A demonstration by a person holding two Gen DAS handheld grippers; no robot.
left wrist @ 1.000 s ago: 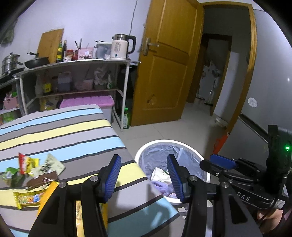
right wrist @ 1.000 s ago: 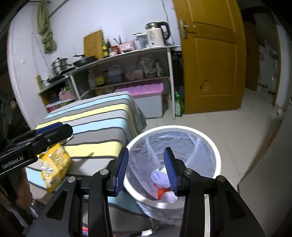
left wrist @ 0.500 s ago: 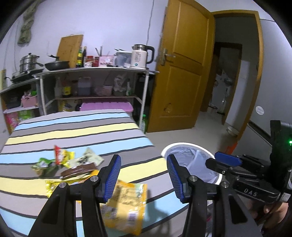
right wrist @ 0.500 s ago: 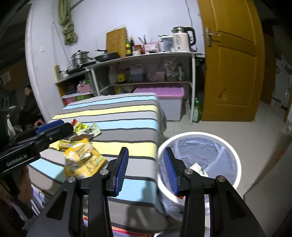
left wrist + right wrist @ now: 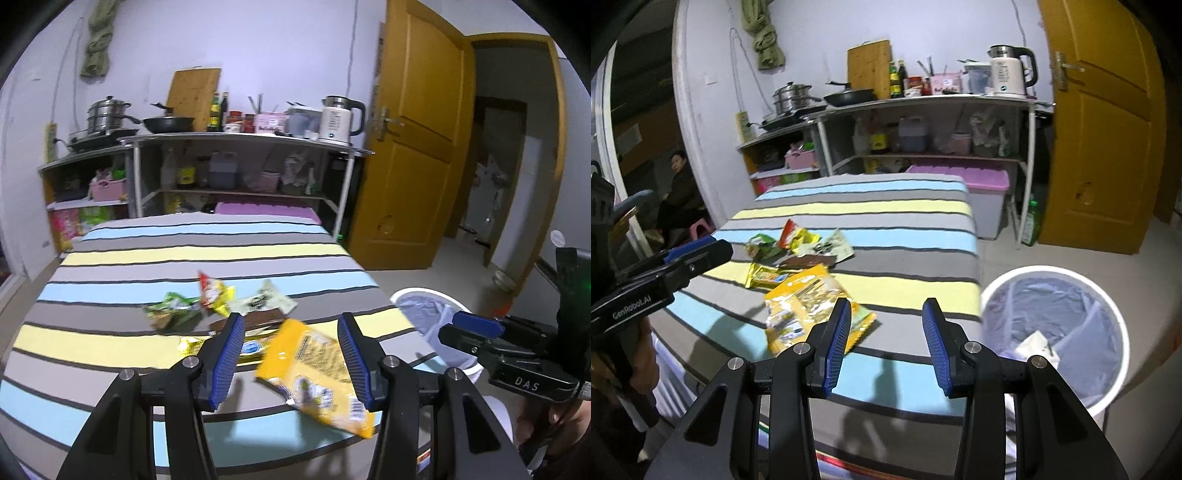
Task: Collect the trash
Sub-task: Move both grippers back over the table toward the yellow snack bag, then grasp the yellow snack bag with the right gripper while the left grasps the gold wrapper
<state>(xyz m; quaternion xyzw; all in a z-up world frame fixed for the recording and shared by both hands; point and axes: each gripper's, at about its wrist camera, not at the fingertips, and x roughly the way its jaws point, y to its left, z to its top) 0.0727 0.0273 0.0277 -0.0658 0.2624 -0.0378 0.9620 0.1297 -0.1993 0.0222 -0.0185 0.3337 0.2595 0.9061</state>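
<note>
**Reaching for next wrapper on striped table**

Hovering over the large yellow foil snack bag [image 5: 317,373], the left gripper [image 5: 293,360] is framing it between its blue ribbed fingers [image 5: 229,358], which are standing wide with nothing gripped. The bag is lying flat near the front edge of the table with the blue, yellow and grey striped cloth [image 5: 184,251], apart from the pads as far as can be judged. Just behind it, a small pile is sitting mid-table: a thin gold wrapper [image 5: 762,275], a dark brown wrapper [image 5: 255,317], a pale printed sachet [image 5: 264,301], a red and yellow packet [image 5: 212,291] and a green packet [image 5: 170,308].

The right gripper [image 5: 886,345] is pointing at the table's near right corner, fingers moderately apart and empty. The white round bin with a grey liner [image 5: 1056,332] is standing on the floor just beside that corner, some pale rubbish already lying inside.

Step in hand, judging by the layout: picking the next piece, the yellow bag most likely. Next move is calling for lowering the left fingers round the bag, pinching an edge since it is lying flat, then carrying it right to the bin.

Writing: "GenRobot.AI" is showing on the left gripper body in the right wrist view; "DAS" is showing on the right gripper body in the left wrist view. Bag print is too blurred for reading.
</note>
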